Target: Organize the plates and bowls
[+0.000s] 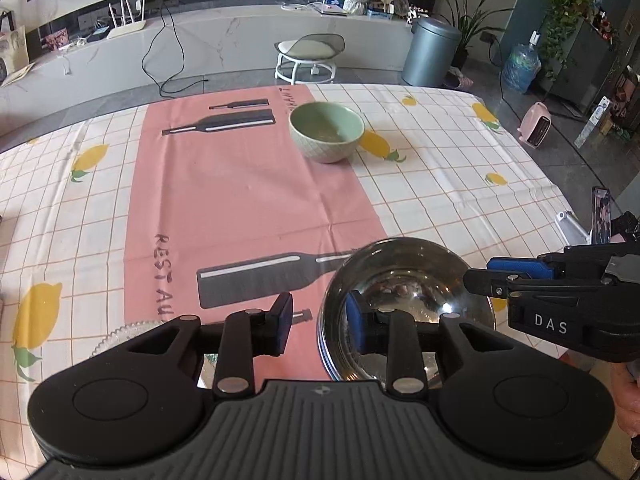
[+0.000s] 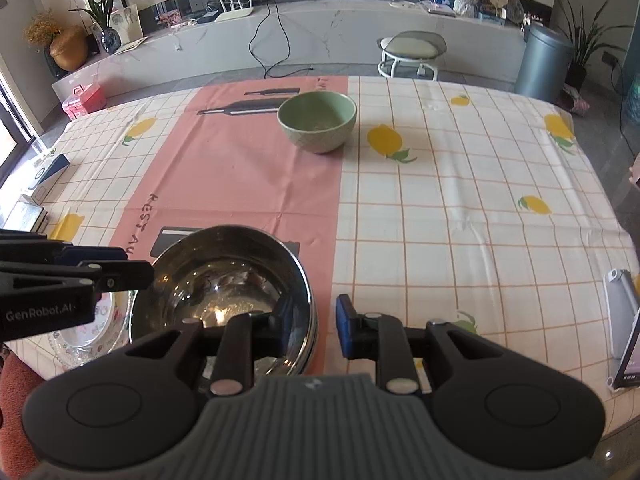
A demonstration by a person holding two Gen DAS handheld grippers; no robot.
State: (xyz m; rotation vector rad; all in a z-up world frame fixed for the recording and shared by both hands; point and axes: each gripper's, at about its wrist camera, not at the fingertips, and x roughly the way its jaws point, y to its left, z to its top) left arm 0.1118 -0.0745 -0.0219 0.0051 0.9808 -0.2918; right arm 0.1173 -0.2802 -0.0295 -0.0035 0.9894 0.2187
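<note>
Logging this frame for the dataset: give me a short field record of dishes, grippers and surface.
steel bowl: near edge of table, seated on a glass plate
green bowl: upright, alone at far side, on the pink runner
left gripper: jaws astride the steel bowl's left rim, pads clear of it
right gripper: jaws astride the bowl's right rim, pads clear of it
surface: lemon-print tablecloth
stacking: green bowl not yet nested with the steel one
</note>
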